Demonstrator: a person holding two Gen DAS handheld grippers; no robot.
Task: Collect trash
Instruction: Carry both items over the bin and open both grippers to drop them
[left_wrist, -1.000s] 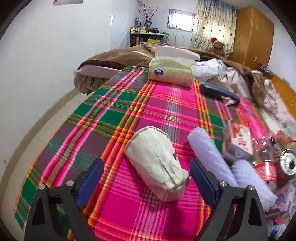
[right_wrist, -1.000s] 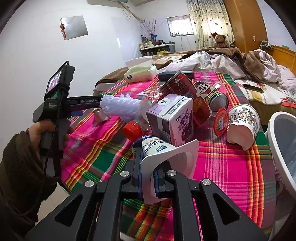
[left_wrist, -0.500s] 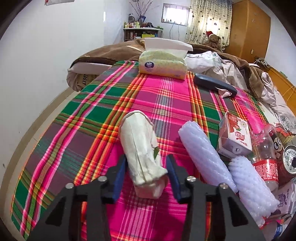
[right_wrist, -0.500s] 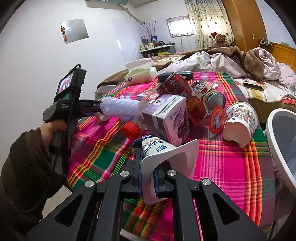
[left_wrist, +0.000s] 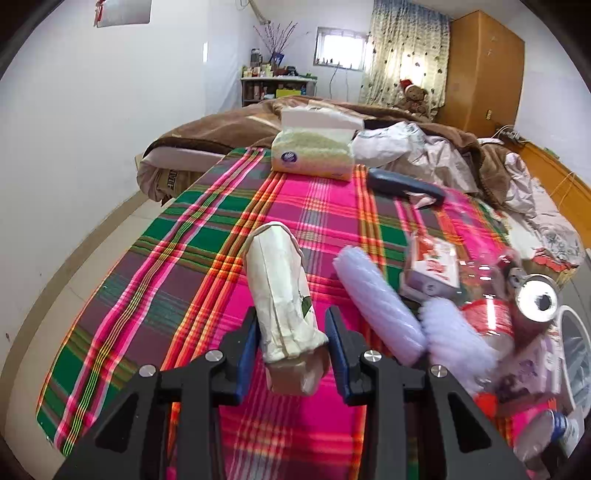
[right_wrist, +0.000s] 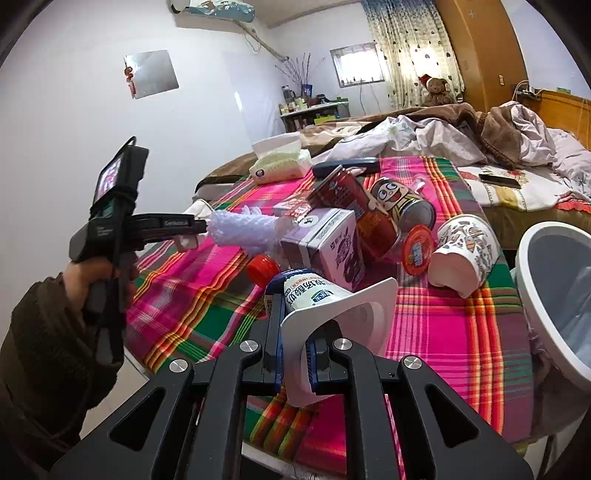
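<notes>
A crumpled beige paper cup (left_wrist: 282, 295) is sitting between the blue pads of the left gripper (left_wrist: 291, 332), whose fingers are pressing on its sides and appear to be gripping it, its far end pointing toward twelve o'clock over the plaid-covered bench (left_wrist: 177, 266). Whether the cup is lifting clear of the cloth or only tilting on it is hard to judge through the fisheye. The right gripper (right_wrist: 295, 354) is clamping a white yogurt bottle (right_wrist: 325, 306) by its flared end, holding it above the near edge of the bench. At three o'clock in the right wrist view, the white bin (right_wrist: 554, 295) is standing beside the bench, its inside mostly out of sight. Judging from this, two pieces are in hand but not yet dropped in, and much is waiting: a purple milk carton (right_wrist: 332, 243), a red-capped bottle (right_wrist: 263, 266), a cartoon-printed can (right_wrist: 402, 201), a printed paper cup (right_wrist: 466, 253) and white foam netting (right_wrist: 243, 230) are lying bunched together mid-bench. The right wrist view is showing the bin and the person's left hand (right_wrist: 88, 273) around the handle, which the left view is missing; the left wrist view alone is showing the grip on the beige cup, plus a tissue pack (left_wrist: 314, 155) at twelve o'clock.
</notes>
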